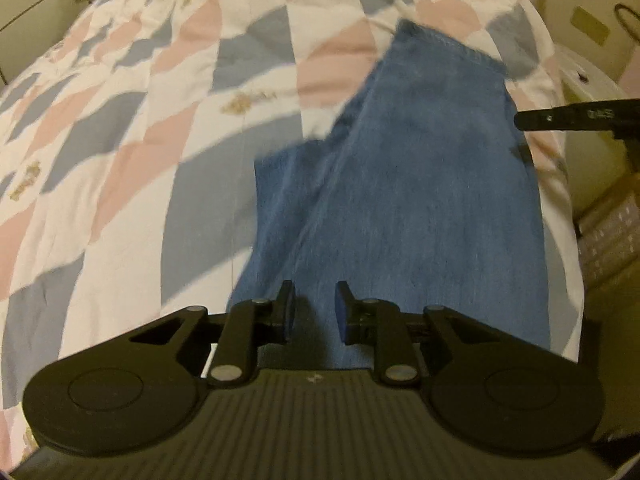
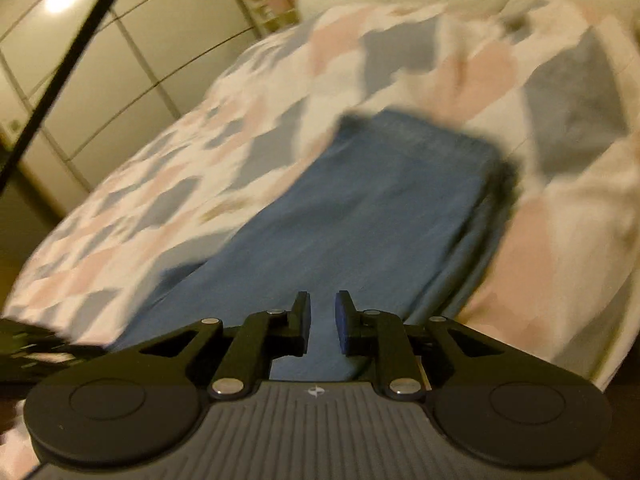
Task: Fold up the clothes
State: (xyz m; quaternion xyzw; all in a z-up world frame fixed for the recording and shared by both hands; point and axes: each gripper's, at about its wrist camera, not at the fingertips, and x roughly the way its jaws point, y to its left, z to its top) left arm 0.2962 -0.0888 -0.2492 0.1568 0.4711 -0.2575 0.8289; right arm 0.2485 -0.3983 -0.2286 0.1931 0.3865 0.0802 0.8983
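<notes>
A pair of blue denim jeans [image 1: 420,184] lay stretched lengthwise on a bed covered by a quilt patterned in pink, grey and white diamond shapes [image 1: 140,140]. The legs ran away from both cameras, one laid mostly over the other, with a stitched hem [image 1: 448,44] at the far end and a lower layer jutting out at the left edge. In the right wrist view, much blurred, the same jeans [image 2: 360,216] showed layered edges along their right side.

The left gripper [image 1: 315,308], black with blue pads, hovered over the near end of the jeans. Its fingers stood apart with denim visible in the gap and nothing pinched between them. The right gripper [image 2: 323,322] was posed the same way over its near part of the cloth, fingers apart and holding nothing. Part of the right tool [image 1: 576,118] poked into the left view from the right edge.

The jeans appeared already halved lengthwise, so the step in hand was probably reaching for the near end to fold it toward the hem. That move would call for each gripper to close on all layers at a near corner, then lift and carry both together evenly.
</notes>
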